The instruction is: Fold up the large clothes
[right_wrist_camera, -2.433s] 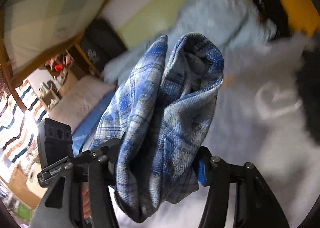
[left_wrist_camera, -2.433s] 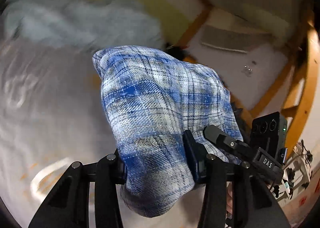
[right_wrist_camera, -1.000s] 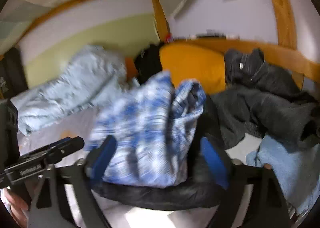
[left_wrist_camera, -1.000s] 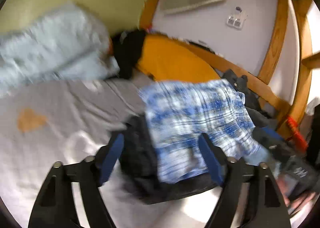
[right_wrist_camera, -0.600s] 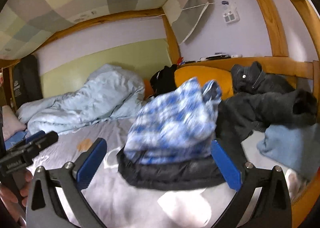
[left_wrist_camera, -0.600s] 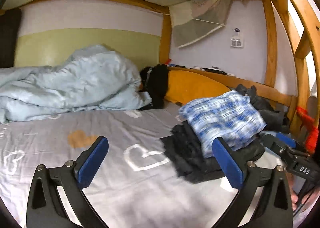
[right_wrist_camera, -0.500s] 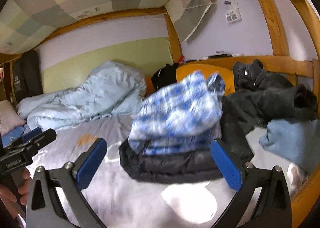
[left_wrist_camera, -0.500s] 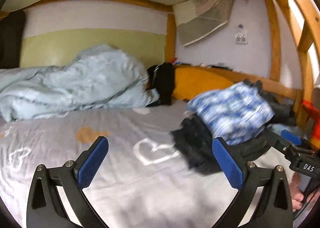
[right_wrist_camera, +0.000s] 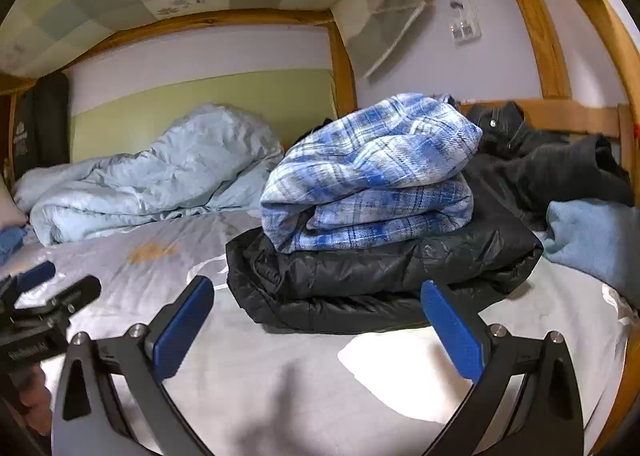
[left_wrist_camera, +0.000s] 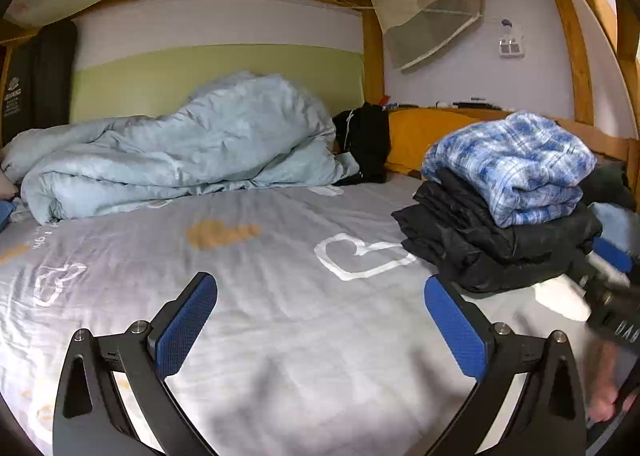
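Now that both grippers have let go, the folded blue plaid shirt (right_wrist_camera: pixel 372 172) sits on top of the folded black jacket (right_wrist_camera: pixel 380 268) on the bed (left_wrist_camera: pixel 280 316), toward its right side. A moment ago each gripper clamped that shirt; the jaws have just been opening, and the left gripper (left_wrist_camera: pixel 320 324) and right gripper (right_wrist_camera: pixel 316 324) both stand spread wide with nothing between the fingers. This garment looks finished; unfolded dark clothes (right_wrist_camera: pixel 560 168) and a light blue piece (right_wrist_camera: pixel 592 236) lie far right, probably next.
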